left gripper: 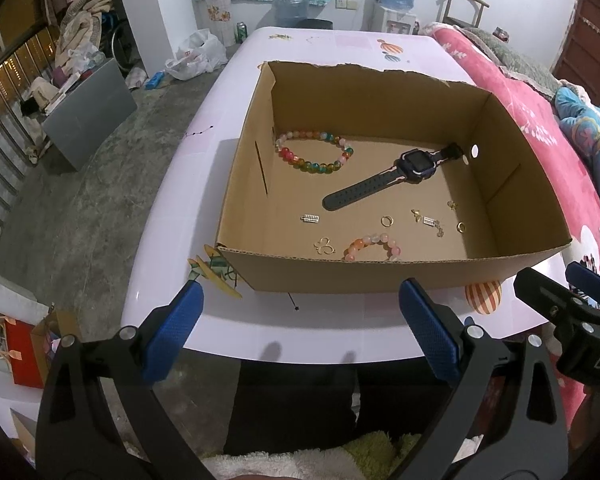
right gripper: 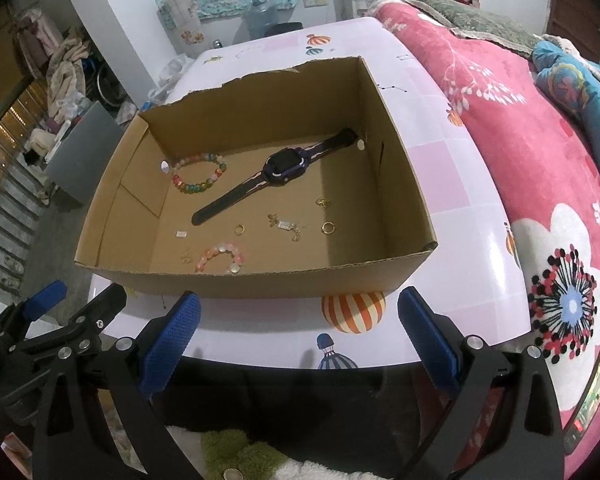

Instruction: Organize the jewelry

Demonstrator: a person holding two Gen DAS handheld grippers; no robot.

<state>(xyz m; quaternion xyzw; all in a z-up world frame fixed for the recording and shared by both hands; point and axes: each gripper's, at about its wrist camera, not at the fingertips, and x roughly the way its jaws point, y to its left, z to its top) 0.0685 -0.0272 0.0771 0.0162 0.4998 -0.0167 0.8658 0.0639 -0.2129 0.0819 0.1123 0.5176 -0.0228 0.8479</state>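
Left wrist view first: your left gripper (left gripper: 300, 328) hangs over the near edge of the white table (left gripper: 172, 184) with its blue fingers (left gripper: 176, 324) spread wide and nothing between them. Past them sits the open cardboard box (left gripper: 380, 272), and all the jewelry lies on its floor. Reading across the box from the left, you have a multicoloured bead bracelet (left gripper: 315, 152) at the far left corner, a small silver charm (left gripper: 310, 219) nearer you, a gold butterfly piece (left gripper: 325, 246) by the front wall, and a pink bead bracelet (left gripper: 374, 247) just beside it. The dark watch (left gripper: 396, 178) runs diagonally across the middle, its far strap end reaching the right wall. Two gold rings (left gripper: 387, 221) and a few small gold pieces lie toward the right.

From the right wrist view, your right gripper (right gripper: 299, 330) is also held at the table's near edge, fingers (right gripper: 172, 328) well apart and empty, right of the left one. A pink floral blanket (right gripper: 540, 160) borders the table's right side.
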